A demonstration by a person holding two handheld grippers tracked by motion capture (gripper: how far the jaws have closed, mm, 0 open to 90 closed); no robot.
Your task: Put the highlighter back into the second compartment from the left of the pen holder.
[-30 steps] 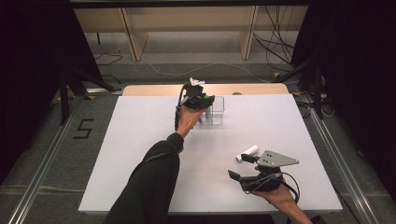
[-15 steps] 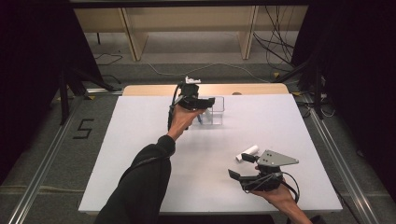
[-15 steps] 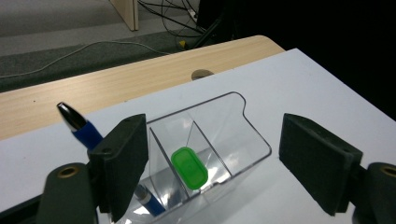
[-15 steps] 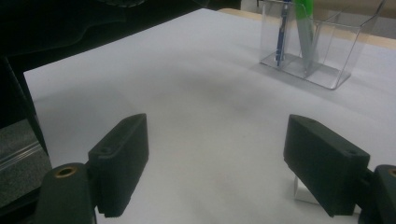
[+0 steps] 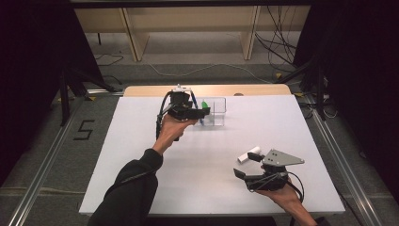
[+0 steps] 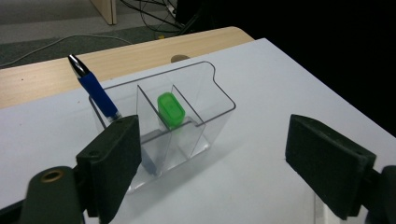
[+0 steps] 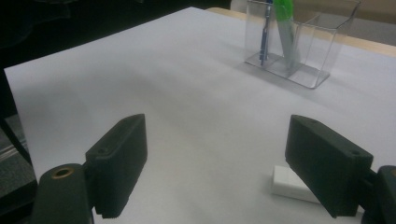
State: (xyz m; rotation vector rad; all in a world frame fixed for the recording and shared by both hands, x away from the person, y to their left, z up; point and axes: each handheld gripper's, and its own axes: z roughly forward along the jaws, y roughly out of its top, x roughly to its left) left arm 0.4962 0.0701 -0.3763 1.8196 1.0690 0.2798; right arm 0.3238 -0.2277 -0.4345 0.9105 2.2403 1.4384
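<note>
While the left gripper (image 5: pixel 203 113) hangs just before the clear organizer (image 5: pixel 212 112) near the far edge of the table (image 5: pixel 141 155), its jaws have just been opening and now stand wide apart with nothing between them, so the risk is that a careless pull-back clips the organizer's thin wall and tips or slides it. The blue pen (image 6: pixel 95 90) leans out of the end compartment, its tip well above the rim, and a brush from the near jaw could lever it out; the green marker (image 6: pixel 171 110) stands lower in the middle compartment and looks safer. Further right, near the table's front right corner, the right gripper (image 5: pixel 241 173) rests with its jaws apart and empty beside a small white eraser (image 5: pixel 249 154), which a hasty closing could nudge away. How the pen's lower end sits is hidden behind the left jaw, and the eraser's far end is cut off by the right jaw in the right gripper view.
</note>
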